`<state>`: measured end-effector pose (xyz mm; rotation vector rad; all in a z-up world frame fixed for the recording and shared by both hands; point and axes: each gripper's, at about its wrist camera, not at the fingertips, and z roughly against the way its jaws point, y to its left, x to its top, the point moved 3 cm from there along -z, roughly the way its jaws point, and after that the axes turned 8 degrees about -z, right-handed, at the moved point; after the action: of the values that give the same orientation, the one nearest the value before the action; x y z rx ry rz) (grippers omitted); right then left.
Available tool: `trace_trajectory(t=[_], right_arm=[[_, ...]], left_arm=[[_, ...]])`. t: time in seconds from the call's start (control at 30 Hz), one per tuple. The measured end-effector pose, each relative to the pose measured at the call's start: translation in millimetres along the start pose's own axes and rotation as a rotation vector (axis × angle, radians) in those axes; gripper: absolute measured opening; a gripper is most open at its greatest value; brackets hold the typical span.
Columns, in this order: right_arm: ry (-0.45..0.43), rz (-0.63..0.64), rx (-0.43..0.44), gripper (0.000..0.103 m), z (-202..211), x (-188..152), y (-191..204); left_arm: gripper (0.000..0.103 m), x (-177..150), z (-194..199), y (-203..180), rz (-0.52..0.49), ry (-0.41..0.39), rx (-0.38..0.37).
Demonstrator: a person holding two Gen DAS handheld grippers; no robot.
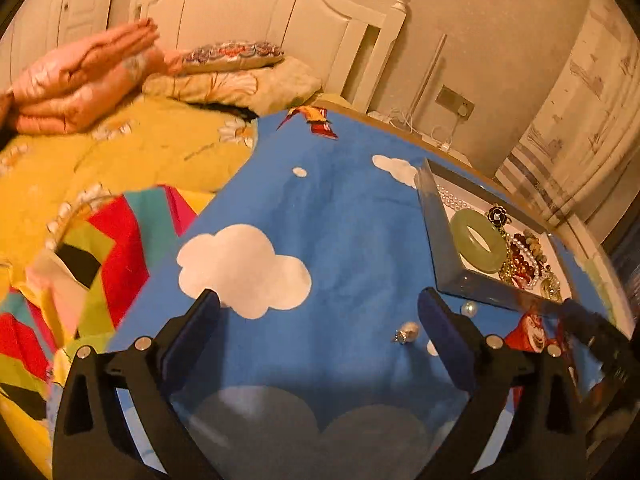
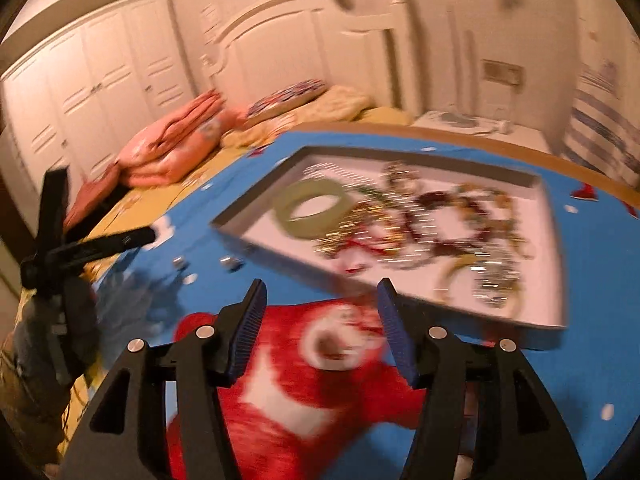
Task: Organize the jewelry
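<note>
On the blue cloud-print cloth [image 1: 340, 216], the left gripper [image 1: 318, 312] hangs spread and empty. Just right of it lie two loose pearl pieces [image 1: 406, 332], short of the jewelry tray [image 1: 448, 256]. Inside the tray sit a green bangle [image 1: 478, 246] and tangled beads. The right gripper [image 2: 320, 320], also spread and empty, hovers before the tray; motion blur smears its contents.

Left claw [image 1: 320, 312] spread wide and empty, right claw [image 2: 320, 324] likewise parted, its 2 fingers holding nothing
</note>
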<state>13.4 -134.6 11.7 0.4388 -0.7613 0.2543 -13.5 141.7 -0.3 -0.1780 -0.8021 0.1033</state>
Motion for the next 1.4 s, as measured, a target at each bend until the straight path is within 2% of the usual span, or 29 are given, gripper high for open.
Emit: trace_trajectory(t=[0.23, 0.37, 0.57, 0.93, 1.0, 1.1, 1.33, 1.4], right_arm=[[0.083, 0.204, 0.005, 0.054, -34, -9, 66], [0.117, 0.231, -0.008, 0.041, -53, -9, 83], [0.18, 0.193, -0.043, 0.027, -78, -3, 86], [0.186, 0.21, -0.082, 0.027, -93, 3, 92], [0.184, 0.202, -0.085, 0.024, -95, 4, 92], [0.172, 0.202, -0.115, 0.015, -94, 3, 92], [0.132, 0.153, -0.073, 0.015, -74, 2, 79], [0.125, 0.157, -0.067, 0.015, -62, -2, 77]], left_arm=[[0.098, -2, -5, -4, -0.004, 0.033, -0.016], [0.098, 0, -7, -7, -0.001, 0.02, -0.028], [0.098, 1, -5, -6, 0.007, 0.006, -0.046], [0.098, 0, -2, -9, 0.001, -0.01, -0.067], [0.099, 1, -2, -10, -0.003, -0.012, -0.069], [0.099, 1, -3, -10, -0.004, -0.004, -0.065], [0.099, -1, -1, -15, -0.033, -0.015, -0.073], [0.099, -2, 0, -23, -0.076, -0.008, -0.072]])
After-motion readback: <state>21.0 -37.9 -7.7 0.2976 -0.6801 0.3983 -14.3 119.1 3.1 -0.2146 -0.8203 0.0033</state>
